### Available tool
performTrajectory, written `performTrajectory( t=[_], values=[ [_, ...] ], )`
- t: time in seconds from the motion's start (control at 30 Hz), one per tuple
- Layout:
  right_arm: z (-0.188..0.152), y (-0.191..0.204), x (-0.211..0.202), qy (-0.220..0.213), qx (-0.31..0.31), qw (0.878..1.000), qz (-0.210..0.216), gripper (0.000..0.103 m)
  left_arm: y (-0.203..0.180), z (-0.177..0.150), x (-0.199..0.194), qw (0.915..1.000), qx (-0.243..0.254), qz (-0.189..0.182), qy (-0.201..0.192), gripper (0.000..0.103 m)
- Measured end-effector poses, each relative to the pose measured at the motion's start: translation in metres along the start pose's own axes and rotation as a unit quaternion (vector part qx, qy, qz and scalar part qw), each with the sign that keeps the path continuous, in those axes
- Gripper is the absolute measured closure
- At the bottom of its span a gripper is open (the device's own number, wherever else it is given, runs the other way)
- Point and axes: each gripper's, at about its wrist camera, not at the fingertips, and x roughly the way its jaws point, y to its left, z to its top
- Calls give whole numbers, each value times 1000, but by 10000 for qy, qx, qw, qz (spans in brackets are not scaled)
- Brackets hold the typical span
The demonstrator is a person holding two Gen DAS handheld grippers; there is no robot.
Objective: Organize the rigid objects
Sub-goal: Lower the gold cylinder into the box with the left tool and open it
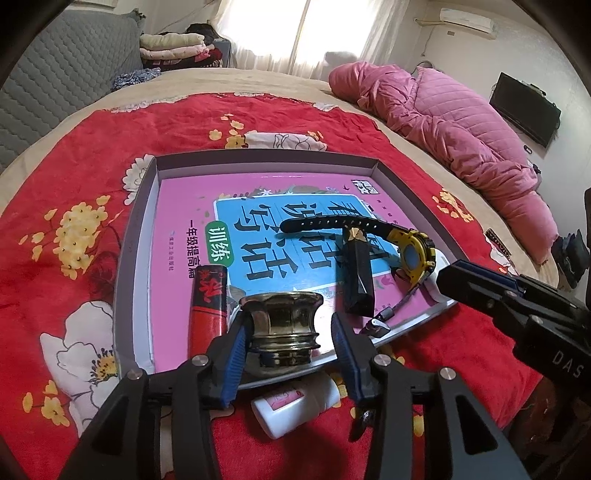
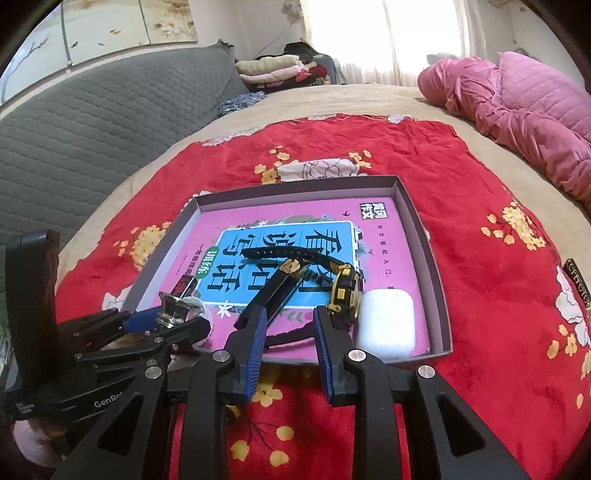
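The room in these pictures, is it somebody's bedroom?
Most likely a bedroom. A big bed fills the view, with a red flowered blanket and a pink quilt on it, and folded clothes are stacked near the curtained window.

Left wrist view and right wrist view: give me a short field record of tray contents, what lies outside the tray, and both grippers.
surface: red floral blanket
tray: shallow box lined with a pink book
in tray: yellow-black watch, black faceted bar, red-black tube, white case
outside tray: white bottle at near edge
left gripper: jaws around brass cap, right pad clear of it
right gripper: narrow gap, nothing held
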Motion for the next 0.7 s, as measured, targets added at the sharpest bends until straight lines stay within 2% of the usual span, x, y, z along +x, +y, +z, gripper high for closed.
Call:
performTrajectory(
  t=[0.3,0.43,0.7],
  values=[
    [-7,4,-2,65,48,9999,88,74,0,-2,-7,10000,26,1,-73,55],
    [-7,7,-6,36,27,9999,121,68,2,-3,-12,9999,5,-4,-133,55],
    [-6,8,-14,-14,53,9999,134,67,5,-3,-22,9997,-67,74,-225,55]
  ],
)
